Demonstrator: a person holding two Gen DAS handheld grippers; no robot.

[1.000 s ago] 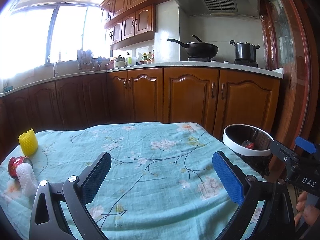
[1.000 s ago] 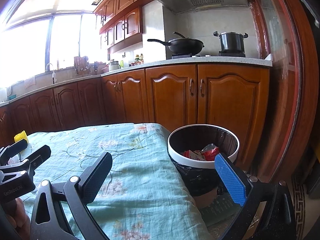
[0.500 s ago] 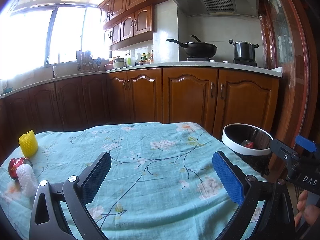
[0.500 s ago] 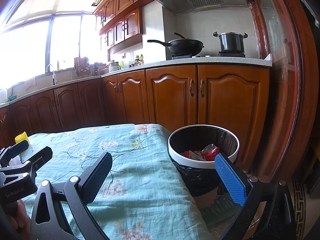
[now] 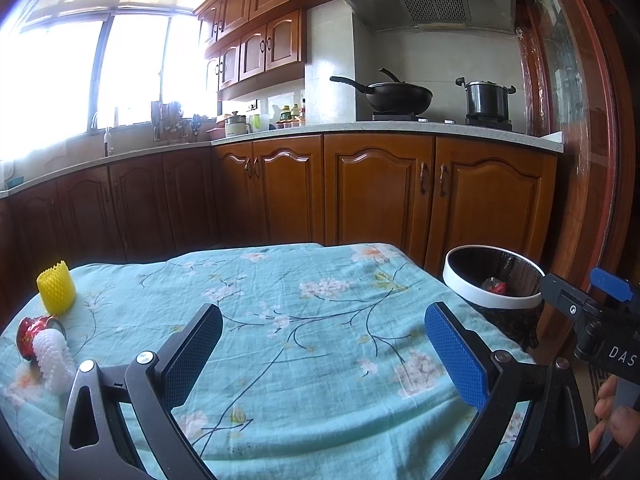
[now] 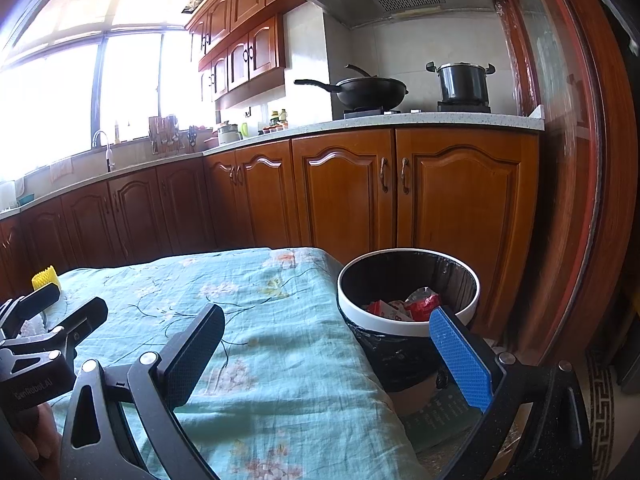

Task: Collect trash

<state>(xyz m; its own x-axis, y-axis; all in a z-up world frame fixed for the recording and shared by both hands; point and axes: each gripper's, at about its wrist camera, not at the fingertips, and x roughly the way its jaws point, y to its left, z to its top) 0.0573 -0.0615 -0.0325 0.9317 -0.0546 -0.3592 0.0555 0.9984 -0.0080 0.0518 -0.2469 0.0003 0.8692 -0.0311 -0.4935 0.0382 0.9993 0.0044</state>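
Note:
On the teal floral tablecloth (image 5: 320, 340) lie a yellow foam net cup (image 5: 56, 288), a red crumpled wrapper (image 5: 30, 330) and a white foam fruit net (image 5: 54, 360), all at the far left. My left gripper (image 5: 322, 350) hangs open over the cloth's middle, holding nothing. My right gripper (image 6: 326, 354) is open too, empty, at the table's right edge beside the trash bin (image 6: 408, 322). The white-rimmed bin (image 5: 492, 300) with a black liner holds red wrappers (image 6: 404, 306). The yellow cup (image 6: 45, 279) peeks out behind the left gripper in the right wrist view.
Wooden kitchen cabinets (image 5: 380, 192) run behind the table, with a wok (image 5: 396, 96) and a pot (image 5: 486, 98) on the stove. A dark wooden door frame (image 6: 576, 200) stands right of the bin. A patterned floor mat (image 6: 600, 380) lies at the lower right.
Almost nothing differs: both grippers stay open and empty, with only a slight drift of the views.

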